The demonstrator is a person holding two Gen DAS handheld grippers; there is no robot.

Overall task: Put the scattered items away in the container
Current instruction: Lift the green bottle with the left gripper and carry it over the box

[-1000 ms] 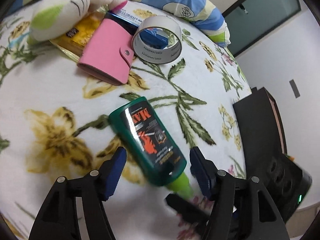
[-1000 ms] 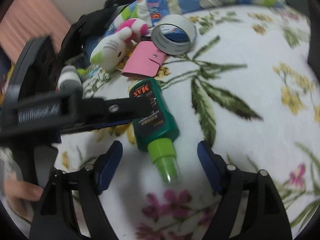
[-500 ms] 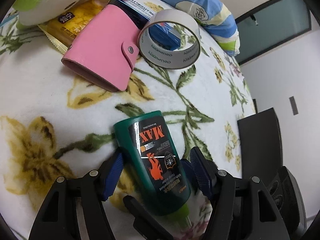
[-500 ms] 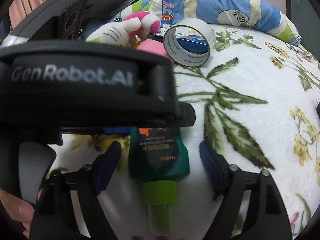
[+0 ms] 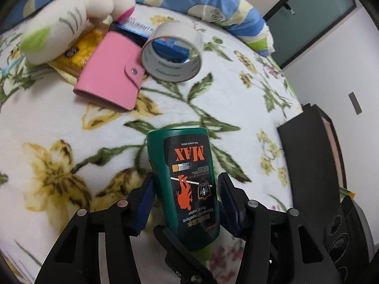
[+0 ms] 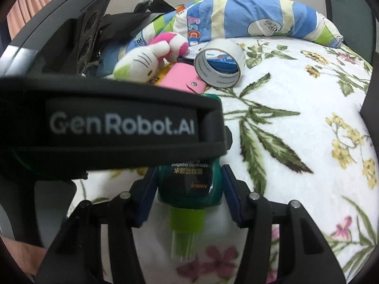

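Tidying looks barely begun, in my judgement: the green bottle (image 5: 187, 189) lies between the blue pads of both grippers — the left gripper (image 5: 186, 195) closed on its body, the right gripper (image 6: 189, 189) closed on its shoulder just above the lime cap (image 6: 187, 222) — and no container is clearly in view. Ahead of the fingers, the pink wallet (image 5: 111, 80), tape roll (image 5: 173, 52) and plush toy (image 5: 68, 26) await on the floral blanket (image 5: 236, 99). The bottle is dark green with an orange "MAX" label.
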